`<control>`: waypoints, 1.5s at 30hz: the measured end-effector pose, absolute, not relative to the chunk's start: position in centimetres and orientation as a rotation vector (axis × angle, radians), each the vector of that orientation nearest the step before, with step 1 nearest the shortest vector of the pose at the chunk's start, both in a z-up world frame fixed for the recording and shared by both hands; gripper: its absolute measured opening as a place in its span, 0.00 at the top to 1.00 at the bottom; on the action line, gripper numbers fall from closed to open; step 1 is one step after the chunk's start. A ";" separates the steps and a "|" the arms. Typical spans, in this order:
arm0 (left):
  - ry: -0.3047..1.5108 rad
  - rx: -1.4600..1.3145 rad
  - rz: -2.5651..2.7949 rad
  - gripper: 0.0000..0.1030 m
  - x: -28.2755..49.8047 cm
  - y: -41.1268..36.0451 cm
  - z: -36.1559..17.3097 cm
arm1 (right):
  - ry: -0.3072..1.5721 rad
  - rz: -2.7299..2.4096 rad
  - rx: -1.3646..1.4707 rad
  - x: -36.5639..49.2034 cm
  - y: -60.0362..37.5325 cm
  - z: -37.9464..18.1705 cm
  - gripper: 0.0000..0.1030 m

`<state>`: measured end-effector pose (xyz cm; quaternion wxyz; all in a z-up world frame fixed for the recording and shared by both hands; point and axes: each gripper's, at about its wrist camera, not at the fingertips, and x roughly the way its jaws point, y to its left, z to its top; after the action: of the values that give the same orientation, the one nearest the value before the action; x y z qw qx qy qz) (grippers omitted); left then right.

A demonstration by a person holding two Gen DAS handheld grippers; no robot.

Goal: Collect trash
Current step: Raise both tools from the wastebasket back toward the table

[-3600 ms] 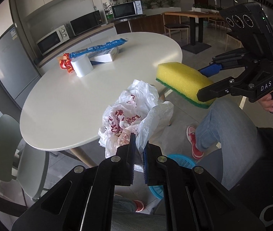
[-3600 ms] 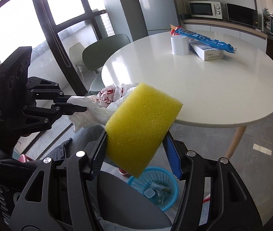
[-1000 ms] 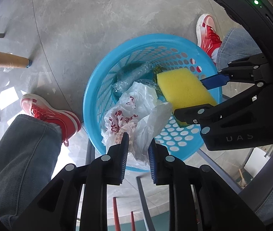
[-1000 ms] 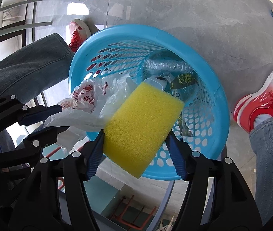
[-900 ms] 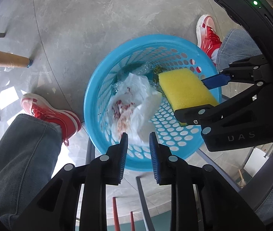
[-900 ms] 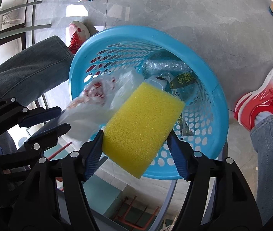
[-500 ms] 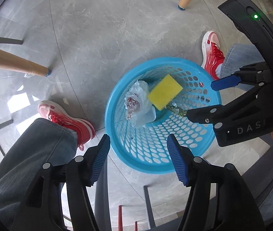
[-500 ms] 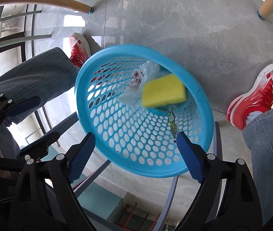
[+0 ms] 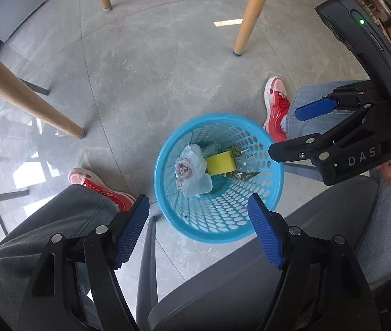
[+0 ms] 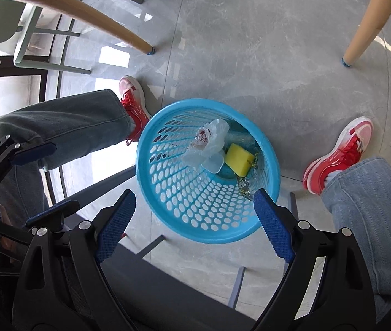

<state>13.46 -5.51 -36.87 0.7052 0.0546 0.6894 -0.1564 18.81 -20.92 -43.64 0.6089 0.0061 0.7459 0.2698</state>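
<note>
A blue plastic basket (image 9: pixel 217 238) (image 10: pixel 209 238) stands on the grey floor between a person's feet. Inside it lie a yellow sponge (image 9: pixel 220 161) (image 10: pixel 238 157), a crumpled white plastic bag with red print (image 9: pixel 191 168) (image 10: pixel 209 140) and some wrappers. My left gripper (image 9: pixel 196 204) (image 10: pixel 57 176) hangs high over the basket, pointing down, its jaws opening with nothing between them. My right gripper (image 10: pixel 194 194) (image 9: pixel 285 131) is also well above the basket, open and empty.
Wooden table legs (image 9: pixel 253 11) (image 9: pixel 27 96) rise from the floor beyond the basket. The person's jeans legs and red shoes (image 9: pixel 276 110) (image 9: pixel 99 184) flank it. A grey chair seat (image 9: pixel 250 289) lies below me, and a green chair (image 10: pixel 2 24) stands at the far left.
Both grippers opened over the basket: the bag dropped from the left, the sponge from the right. Both then rose, so the basket looks smaller and farther below.
</note>
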 end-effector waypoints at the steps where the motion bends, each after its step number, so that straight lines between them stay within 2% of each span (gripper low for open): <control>1: 1.500 0.126 -0.345 0.27 13.1 -5.4 -35.9 | 1.702 0.634 0.010 18.4 -21.0 -42.5 0.19; 17: 1.124 0.148 -0.467 0.18 8.5 -6.2 -21.1 | 1.274 0.962 -0.122 11.4 -21.1 -22.9 0.19; 24: 0.985 0.128 -0.467 0.16 7.3 -5.4 -15.4 | 1.109 0.994 -0.104 10.3 -22.5 -16.1 0.19; 28: 0.920 0.110 -0.455 0.13 7.0 -5.0 -12.9 | 1.023 0.976 -0.095 10.2 -23.3 -13.2 0.18; 32: 0.871 0.118 -0.397 0.10 8.0 -4.2 -11.6 | 0.937 0.948 -0.078 10.4 -23.8 -11.2 0.14; 45: 0.749 0.136 -0.263 0.06 13.5 -2.6 -6.9 | 0.752 0.758 -0.036 15.8 -24.7 -6.7 0.13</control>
<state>13.52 -2.55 -6.85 0.9201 0.0662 0.3643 -0.1279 15.81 -24.69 -6.67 0.8606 -0.0170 0.3586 0.3612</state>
